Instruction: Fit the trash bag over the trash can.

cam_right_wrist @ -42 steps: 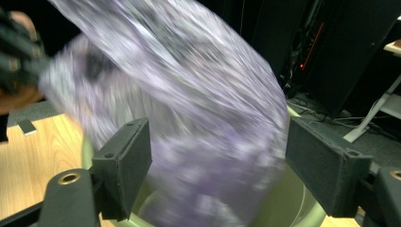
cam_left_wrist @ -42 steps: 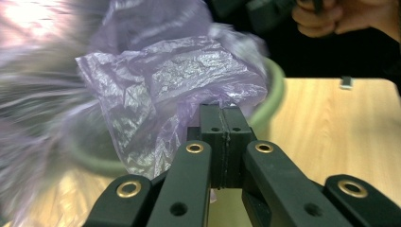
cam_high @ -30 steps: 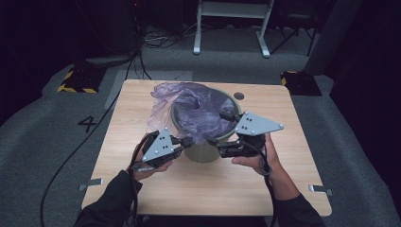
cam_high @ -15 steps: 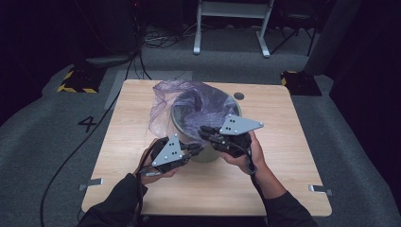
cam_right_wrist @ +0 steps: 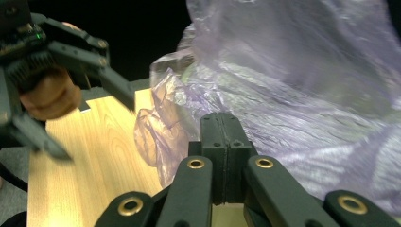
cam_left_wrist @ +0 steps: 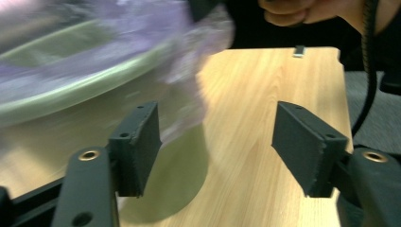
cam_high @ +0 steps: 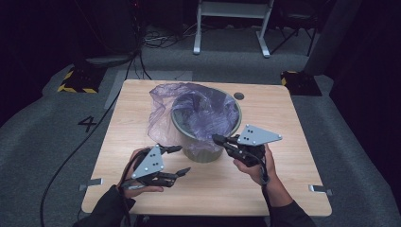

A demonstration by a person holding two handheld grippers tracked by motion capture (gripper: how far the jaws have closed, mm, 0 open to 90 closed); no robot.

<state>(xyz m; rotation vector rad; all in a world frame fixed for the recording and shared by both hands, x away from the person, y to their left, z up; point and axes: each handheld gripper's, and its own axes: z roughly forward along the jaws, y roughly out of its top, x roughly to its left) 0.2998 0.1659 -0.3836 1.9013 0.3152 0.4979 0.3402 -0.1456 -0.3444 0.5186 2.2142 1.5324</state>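
The purple bag [cam_high: 189,113] is lining the green bin [cam_high: 203,151] at mid-surface. Left claw [cam_high: 182,160], opening and empty, is hovering beside it; right claw [cam_high: 218,138] is clenching, apparently pinching the bag.

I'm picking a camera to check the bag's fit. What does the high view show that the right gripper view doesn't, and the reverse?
High view: the whole green bin on the wooden table, with the purple bag spilling over its left side. Right gripper view: a close look at the right gripper, jaws shut against the bag's crinkled film; whether they pinch it is unclear. Both: bag, tabletop, and the left gripper, whose jaws have just been opening, nothing between them.
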